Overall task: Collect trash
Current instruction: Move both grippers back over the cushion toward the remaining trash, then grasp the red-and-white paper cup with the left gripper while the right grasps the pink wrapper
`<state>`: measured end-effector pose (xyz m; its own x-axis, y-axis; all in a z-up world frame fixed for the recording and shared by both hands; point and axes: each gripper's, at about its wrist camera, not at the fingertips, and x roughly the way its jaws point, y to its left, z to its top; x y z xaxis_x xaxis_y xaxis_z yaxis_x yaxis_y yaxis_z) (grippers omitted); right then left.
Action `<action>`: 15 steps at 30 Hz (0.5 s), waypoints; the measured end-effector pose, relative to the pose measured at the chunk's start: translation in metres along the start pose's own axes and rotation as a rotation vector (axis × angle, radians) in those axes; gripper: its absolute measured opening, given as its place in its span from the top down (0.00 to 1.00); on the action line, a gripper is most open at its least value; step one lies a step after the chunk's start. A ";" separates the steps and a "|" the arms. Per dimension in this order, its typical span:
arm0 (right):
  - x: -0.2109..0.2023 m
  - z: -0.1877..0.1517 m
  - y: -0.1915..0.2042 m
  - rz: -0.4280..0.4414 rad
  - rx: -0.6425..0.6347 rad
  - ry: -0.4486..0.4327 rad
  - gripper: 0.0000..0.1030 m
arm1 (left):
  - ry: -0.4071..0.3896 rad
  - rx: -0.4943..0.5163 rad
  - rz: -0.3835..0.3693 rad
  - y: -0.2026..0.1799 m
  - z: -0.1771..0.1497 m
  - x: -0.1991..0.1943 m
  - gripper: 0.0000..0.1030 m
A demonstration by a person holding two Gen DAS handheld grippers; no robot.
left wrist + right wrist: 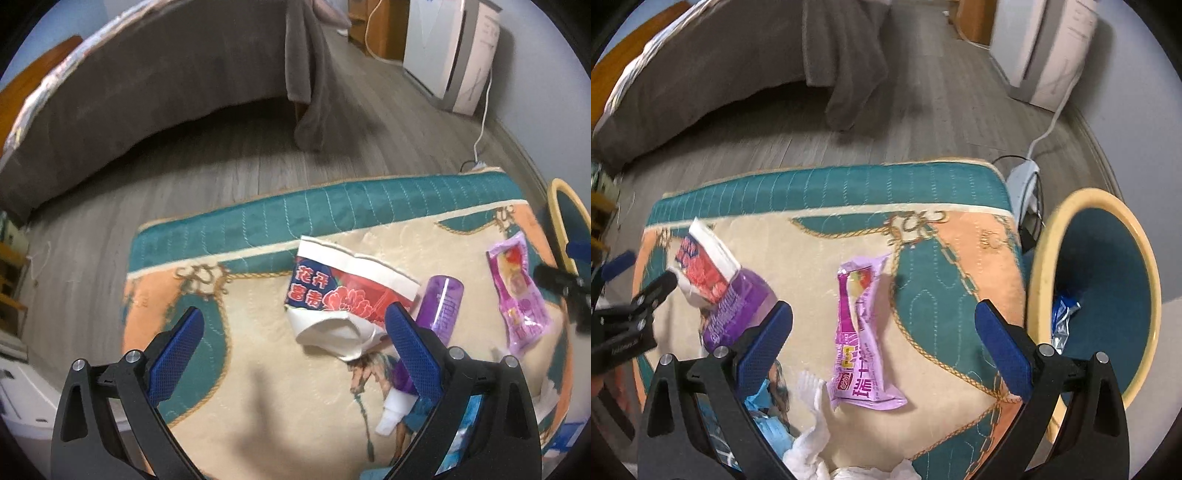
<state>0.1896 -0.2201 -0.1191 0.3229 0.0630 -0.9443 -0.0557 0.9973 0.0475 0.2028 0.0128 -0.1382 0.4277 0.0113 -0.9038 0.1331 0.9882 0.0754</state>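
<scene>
Teal-and-cream quilted cloth covers the surface; litter scattered on it, both hand-held grippers spread and holding nothing.

Left hand-held gripper hangs over the cloth, blue fingers wide apart; crumpled paper cup with red flower print lies between the tips toward 1 o'clock, its white base touching the right finger. Purple bottle lies just beside the cup at 3 o'clock. Right hand-held gripper likewise spread, pink snack wrapper lying flat between its fingers. White tissue at 6 o'clock, near the wrapper's lower end. Yellow-rimmed bin, teal inside, stands off the cloth's edge at 3 o'clock; blue-silver wrapper inside it. Grey bedding hangs over wood floor at 12 o'clock.
</scene>
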 end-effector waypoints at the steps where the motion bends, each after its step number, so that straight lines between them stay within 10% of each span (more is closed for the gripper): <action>1: 0.003 0.000 0.002 0.001 -0.014 0.011 0.07 | 0.019 -0.012 -0.006 0.000 0.001 0.005 0.06; 5: 0.014 0.000 0.002 0.029 -0.023 0.060 0.17 | 0.074 -0.049 -0.005 -0.001 0.003 0.022 0.06; 10: 0.021 -0.002 -0.003 0.086 0.002 0.112 0.57 | 0.139 -0.108 -0.063 -0.001 0.002 0.037 0.09; 15: 0.022 -0.005 0.001 0.103 -0.027 0.132 0.87 | 0.161 -0.123 -0.121 -0.002 0.001 0.038 0.39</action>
<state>0.1921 -0.2181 -0.1413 0.1874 0.1575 -0.9696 -0.1077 0.9844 0.1391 0.2191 0.0111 -0.1721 0.2658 -0.0941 -0.9594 0.0603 0.9949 -0.0809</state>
